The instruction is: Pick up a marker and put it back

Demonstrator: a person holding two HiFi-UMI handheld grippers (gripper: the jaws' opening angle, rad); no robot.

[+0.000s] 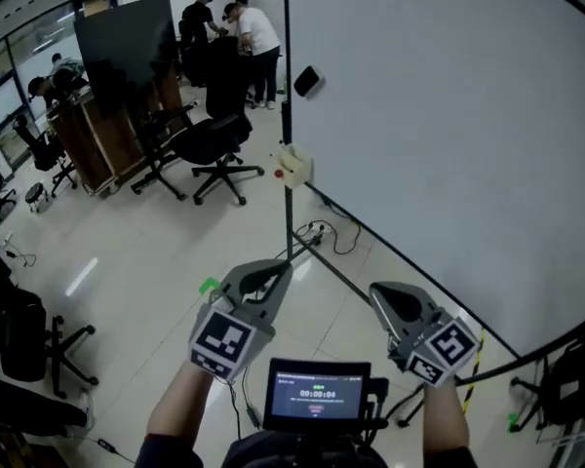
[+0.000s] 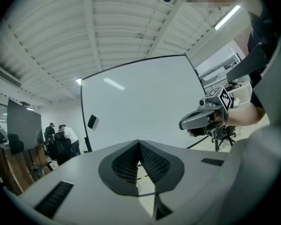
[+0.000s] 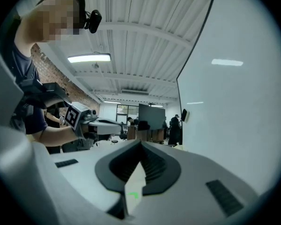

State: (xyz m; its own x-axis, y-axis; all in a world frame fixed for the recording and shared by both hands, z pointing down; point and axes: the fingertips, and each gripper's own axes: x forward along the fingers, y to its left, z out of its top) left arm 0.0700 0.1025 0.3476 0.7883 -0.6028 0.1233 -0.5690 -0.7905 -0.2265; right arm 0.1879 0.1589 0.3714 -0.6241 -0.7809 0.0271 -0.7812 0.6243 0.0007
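— Jaws?
— Left gripper (image 1: 271,273) and right gripper (image 1: 385,298): both clenched, empty (held side by side).
— Marker?
— Too small to tell; pale tray (image 1: 294,167) at twelve o'clock, on the whiteboard (image 1: 448,115) post.

Light is bright, even and indoor throughout. We trace it to the ceiling strip lights (image 3: 89,58). The whiteboard (image 1: 448,115) returns pale streaks of them in both gripper views. The glossy floor (image 1: 127,252) carries a soft patch of glare in the head view. Shadows under the office chairs (image 1: 214,149) are faint and diffuse. All three views bend strongly toward the edges, and their corners go black. The left gripper (image 2: 139,144) and right gripper (image 3: 140,146) sit close to their lenses and look soft. We find the far room slightly hazy.
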